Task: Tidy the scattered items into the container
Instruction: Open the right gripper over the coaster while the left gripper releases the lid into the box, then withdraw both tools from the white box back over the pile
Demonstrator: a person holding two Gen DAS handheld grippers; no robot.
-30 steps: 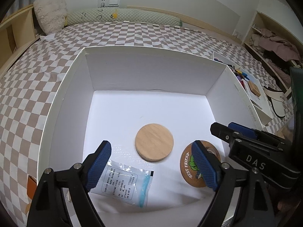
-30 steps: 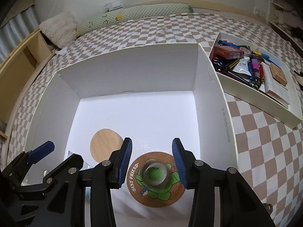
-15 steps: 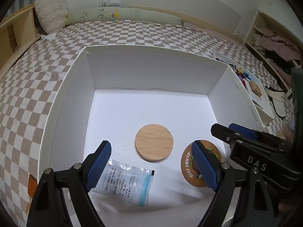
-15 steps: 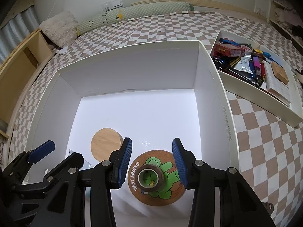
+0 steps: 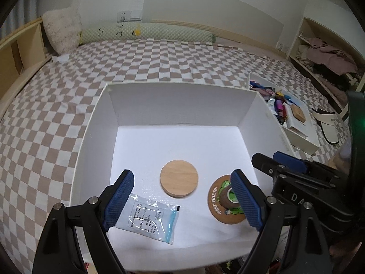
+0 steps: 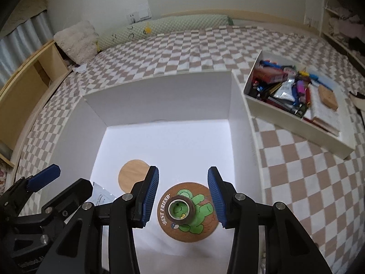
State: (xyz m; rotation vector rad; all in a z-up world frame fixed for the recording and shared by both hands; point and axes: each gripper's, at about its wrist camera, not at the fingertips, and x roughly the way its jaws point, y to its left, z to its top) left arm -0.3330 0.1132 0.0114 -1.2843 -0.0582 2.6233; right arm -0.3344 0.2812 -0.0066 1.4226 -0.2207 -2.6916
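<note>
A white box [image 5: 178, 91] [image 6: 159, 80] stands on the checkered bed. Inside lie a plain wooden disc [image 5: 179, 178] [image 6: 133, 174], a clear printed sachet [image 5: 148, 220] [image 6: 101, 197], and a cork coaster with a green figure [image 5: 221, 205] [image 6: 189, 212]. A small brown tape roll [image 6: 180, 212] [image 5: 227, 197] sits on the coaster. My right gripper [image 6: 183, 201] is open above the roll and holds nothing. My left gripper [image 5: 182, 203] is open and empty above the box's near part.
A second white tray [image 6: 296, 123] [image 5: 294, 134] full of pens, packets and books lies to the right on the bed. A pillow [image 5: 62, 30] and bolster [image 5: 146, 34] are at the far edge. Wooden shelves [image 5: 16, 52] stand at the left.
The tape roll dropped from between my right fingers and came to rest on the coaster. Both grippers rose and pulled back from the box.
</note>
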